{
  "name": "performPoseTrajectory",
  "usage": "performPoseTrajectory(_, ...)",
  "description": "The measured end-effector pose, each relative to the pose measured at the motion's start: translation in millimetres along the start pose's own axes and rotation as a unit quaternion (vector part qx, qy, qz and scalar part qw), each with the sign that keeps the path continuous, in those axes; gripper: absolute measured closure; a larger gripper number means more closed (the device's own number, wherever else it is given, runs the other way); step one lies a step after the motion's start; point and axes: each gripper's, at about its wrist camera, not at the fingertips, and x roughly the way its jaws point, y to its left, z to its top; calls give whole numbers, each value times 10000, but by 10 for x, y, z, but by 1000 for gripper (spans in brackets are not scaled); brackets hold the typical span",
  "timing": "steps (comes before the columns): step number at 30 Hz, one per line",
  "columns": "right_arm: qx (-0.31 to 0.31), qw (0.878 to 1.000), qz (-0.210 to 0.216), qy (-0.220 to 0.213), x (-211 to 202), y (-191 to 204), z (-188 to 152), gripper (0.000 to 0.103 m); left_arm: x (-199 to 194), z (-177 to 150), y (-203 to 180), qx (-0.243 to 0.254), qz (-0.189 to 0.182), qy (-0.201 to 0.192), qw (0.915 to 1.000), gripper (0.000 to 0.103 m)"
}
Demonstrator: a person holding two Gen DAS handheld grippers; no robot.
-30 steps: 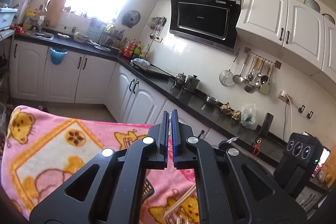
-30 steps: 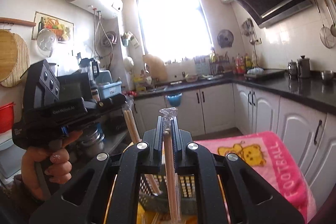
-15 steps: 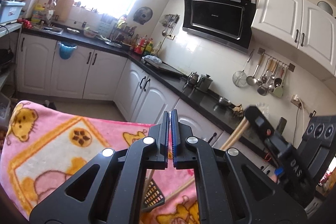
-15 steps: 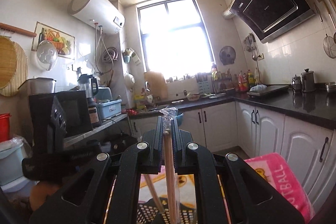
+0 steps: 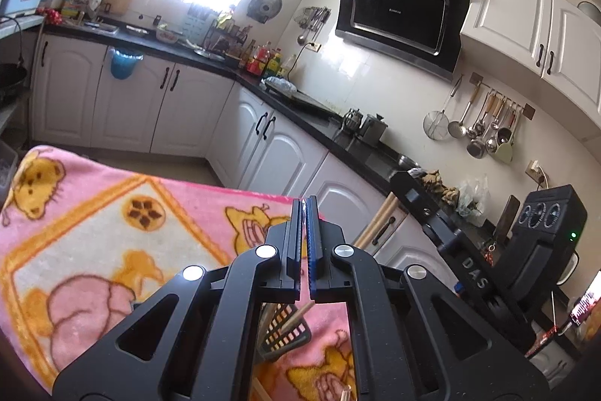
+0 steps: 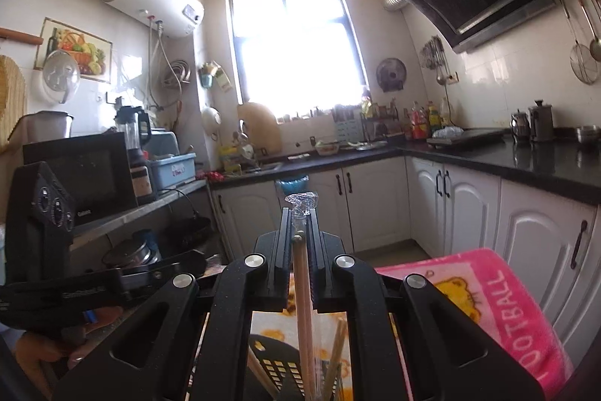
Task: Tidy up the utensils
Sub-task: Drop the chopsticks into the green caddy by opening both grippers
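Note:
My right gripper [image 6: 300,213] is shut on a pair of wooden chopsticks in a clear plastic sleeve [image 6: 302,288], held upright over a black perforated utensil basket [image 6: 278,367] with more chopsticks in it. My left gripper [image 5: 303,213] is shut and empty, above the pink blanket [image 5: 112,235]. The basket [image 5: 285,329] shows below its fingers, with chopsticks [image 5: 373,222] sticking up beside it. The right gripper's body [image 5: 465,262] is at the right in the left wrist view.
The table is covered by a pink cartoon blanket [image 6: 499,292]. White cabinets and a black countertop [image 5: 300,104] run behind. A microwave [image 6: 79,171] and pots stand on a shelf at the left. The left gripper body and a hand [image 6: 49,295] are at lower left.
The right gripper with its chopsticks has moved closer over the basket. The left gripper has tilted up slightly and stays shut.

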Motion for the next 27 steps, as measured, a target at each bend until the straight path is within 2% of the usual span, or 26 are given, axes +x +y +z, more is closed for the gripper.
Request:
performPoseTrajectory(6, 99, 9998, -98, 141, 70, -51, -178, 95, 72, -180, 45, 43, 212, 217, 9995, 102)
performPoseTrajectory(15, 263, 9988, -206, 361, 53, -82, -402, 94, 88, -307, 64, 242, 463, 315, 9981, 102)
performPoseTrajectory(16, 272, 9986, -228, 381, 40, -83, -422, 93, 88, -316, 67, 254, 477, 324, 9980, 102)
performPoseTrajectory(18, 312, 9982, -263, 450, 8, -101, -461, 82, 90, -333, 88, 250, 504, 352, 9978, 102)
performPoseTrajectory(27, 402, 9963, -400, 648, -169, -148, -562, 67, 46, -392, 130, 250, 606, 373, 9972, 102)
